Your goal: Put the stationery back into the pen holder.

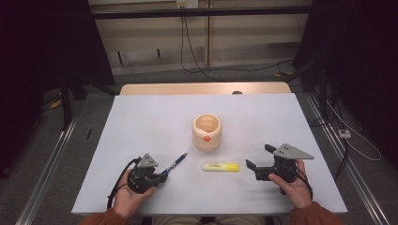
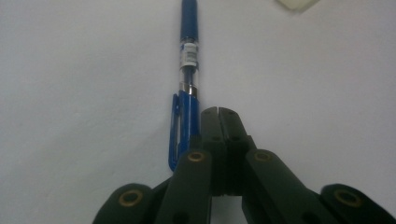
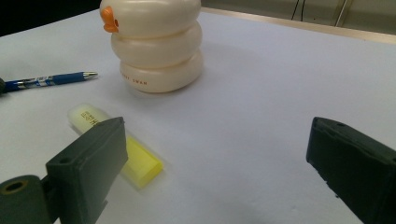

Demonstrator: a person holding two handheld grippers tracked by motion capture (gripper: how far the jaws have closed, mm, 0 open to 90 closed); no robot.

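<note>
Lying on the white bench (image 1: 141, 122), a blue pen (image 2: 188, 84) is seen just beside the left tool (image 2: 218, 112), whose jaws are pressed together with nothing between them. The right tool (image 3: 215, 154) is held wide apart near a yellow highlighter (image 3: 112, 144) and a cream pot (image 3: 156, 44).

High view overhead facing forward-down, 2 tool views close, low, sharing pen (image 2: 188, 70)

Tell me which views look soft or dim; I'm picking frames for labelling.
High view: table evenly lit, surroundings dark, slightly soft. Left gripper view: dim, blue pen blurs toward its far end. Right gripper view: cream holder fairly sharp, near jaws blurred.
</note>
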